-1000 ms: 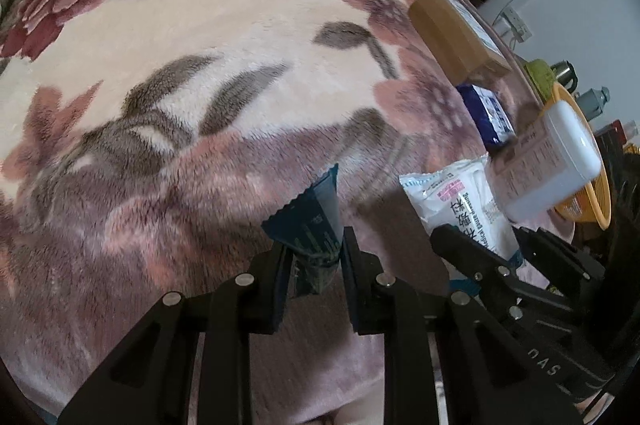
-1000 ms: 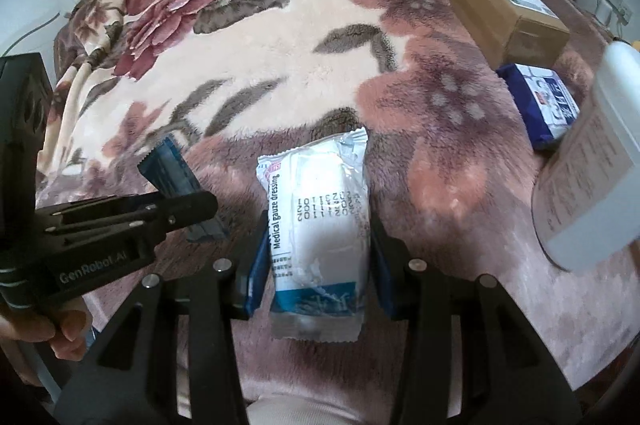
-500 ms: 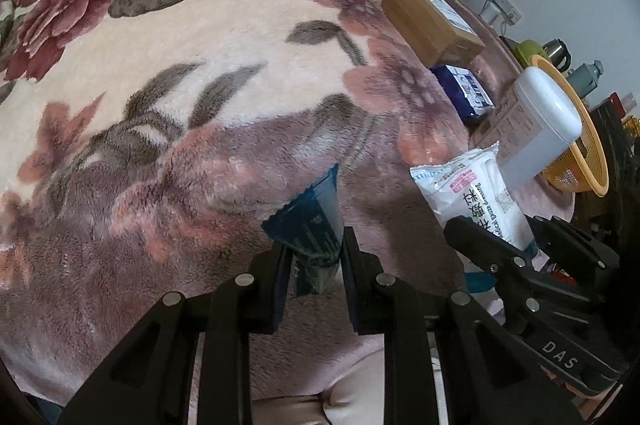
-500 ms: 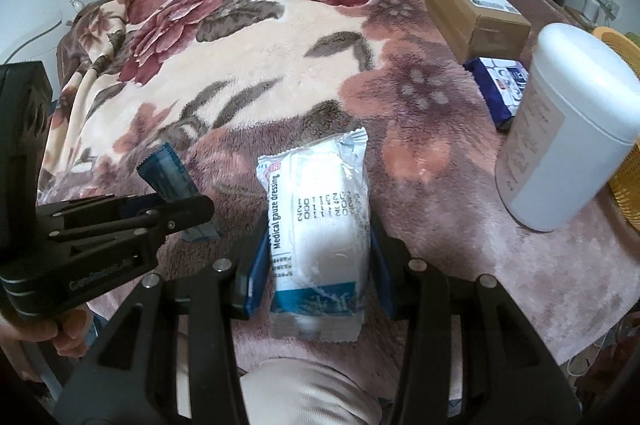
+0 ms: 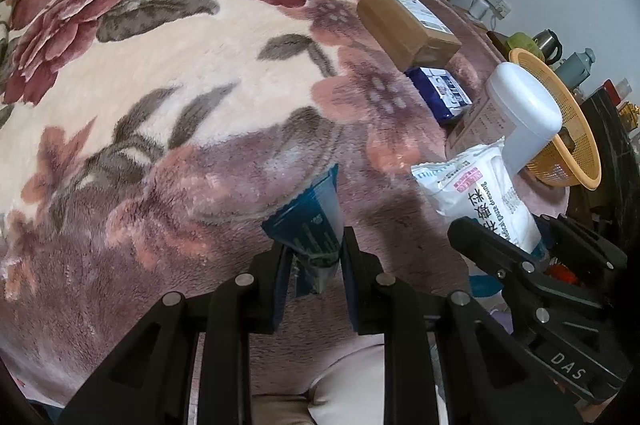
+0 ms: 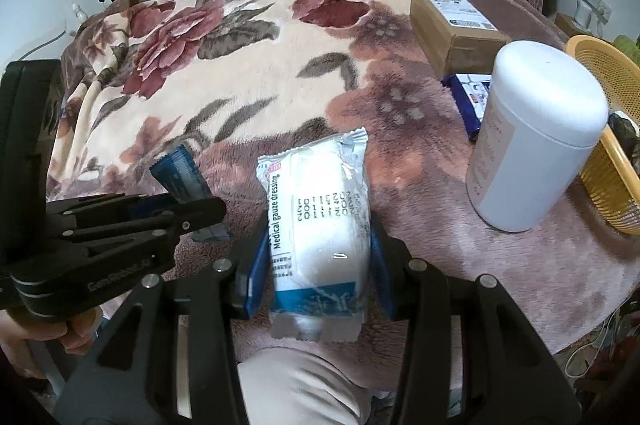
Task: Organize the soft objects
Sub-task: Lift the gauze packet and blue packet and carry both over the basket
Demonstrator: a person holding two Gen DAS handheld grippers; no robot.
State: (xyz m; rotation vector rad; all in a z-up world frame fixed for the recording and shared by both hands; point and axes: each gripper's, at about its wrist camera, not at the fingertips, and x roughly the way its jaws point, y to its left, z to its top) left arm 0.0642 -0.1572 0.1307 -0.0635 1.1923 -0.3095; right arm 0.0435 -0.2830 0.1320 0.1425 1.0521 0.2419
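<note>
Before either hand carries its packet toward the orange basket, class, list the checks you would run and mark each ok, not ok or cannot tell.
1. Left gripper pinches the blue sachet: ok.
2. Right gripper clamps the gauze pack on both sides: ok.
3. Both packets lifted off the blanket: ok.
4. White canister stands between the gauze pack and the orange basket: not ok, go around it.
5. Free room inside the basket: cannot tell.
</note>
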